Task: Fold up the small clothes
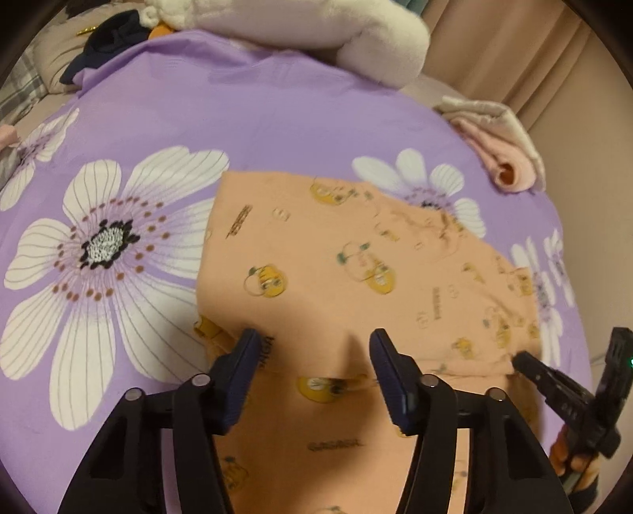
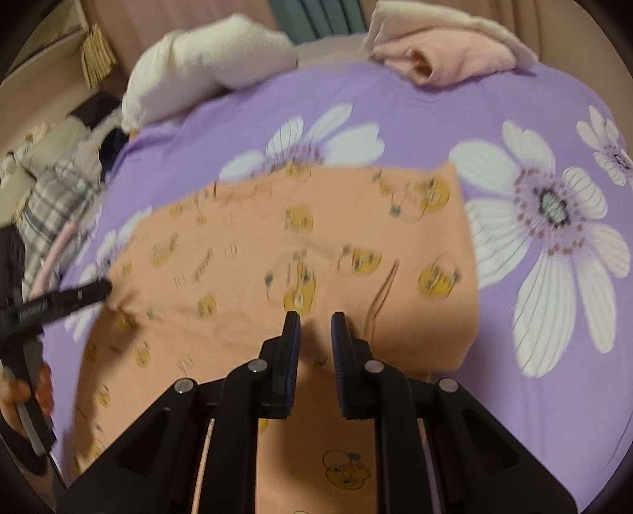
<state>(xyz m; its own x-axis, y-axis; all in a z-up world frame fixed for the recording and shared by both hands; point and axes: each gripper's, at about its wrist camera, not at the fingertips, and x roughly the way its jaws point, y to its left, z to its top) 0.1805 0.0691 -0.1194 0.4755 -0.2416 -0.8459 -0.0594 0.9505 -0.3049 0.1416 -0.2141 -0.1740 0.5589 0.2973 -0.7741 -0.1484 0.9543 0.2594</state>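
An orange garment [image 1: 324, 273] with yellow cartoon prints lies spread on a purple floral bedsheet [image 1: 245, 118]; it also shows in the right wrist view [image 2: 316, 237]. My left gripper [image 1: 314, 342] is open just above the garment's near part, nothing between its fingers. My right gripper [image 2: 315, 320] is open with a narrow gap, hovering over the garment's middle. The right gripper also shows at the garment's right corner in the left wrist view [image 1: 526, 361]. The left gripper shows at the garment's left edge in the right wrist view [image 2: 95, 292].
A rolled pink and cream cloth [image 1: 502, 154] lies at the sheet's far right; it also shows in the right wrist view [image 2: 443, 59]. A white plush blanket [image 1: 336, 35] and dark clothes [image 1: 107, 39] lie at the far side. Plaid fabric [image 2: 59, 197] lies at the left.
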